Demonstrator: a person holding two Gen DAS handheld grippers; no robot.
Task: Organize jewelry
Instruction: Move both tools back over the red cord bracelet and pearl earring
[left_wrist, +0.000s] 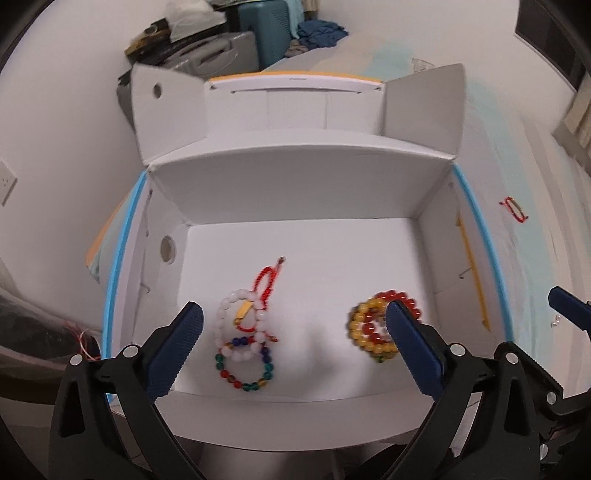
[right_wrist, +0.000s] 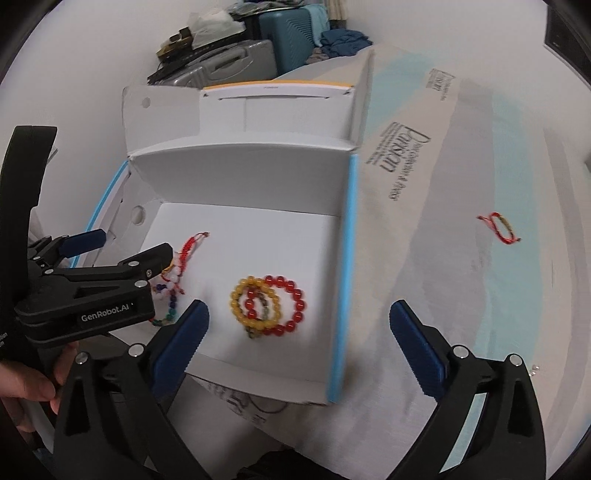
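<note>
We see a white cardboard box (left_wrist: 295, 192) with blue-edged sides filling the middle of both views, its lid flaps standing up at the back. On its floor lie two heaps of jewelry. In the left wrist view, the white bead bracelet (left_wrist: 240, 317), tangled with a red cord bracelet (left_wrist: 264, 284) and overlapping a multicoloured bead bracelet (left_wrist: 245, 367), sits lower centre, between the spread fingers of the left gripper (left_wrist: 295, 339) and nearer the left-hand one. The yellow bead bracelet (right_wrist: 255, 299) and red bead bracelet (right_wrist: 288, 304), overlapping, lie lower centre of the right wrist view, just right of the left-hand finger of the right gripper (right_wrist: 299, 332). We find both grippers gaping wide, with nothing pressed between their blue pads.

The box rests on a pale cloth (right_wrist: 461, 295) with light blue patches; printed script on it, upper right, is too blurred for us to read surely. A second red cord bracelet (right_wrist: 498, 227) lies alone on the cloth at right. Suitcases (right_wrist: 288, 33) and clothes crowd the top. The left gripper's body, at left, reads "GenRobot.AI" (right_wrist: 105, 316).
</note>
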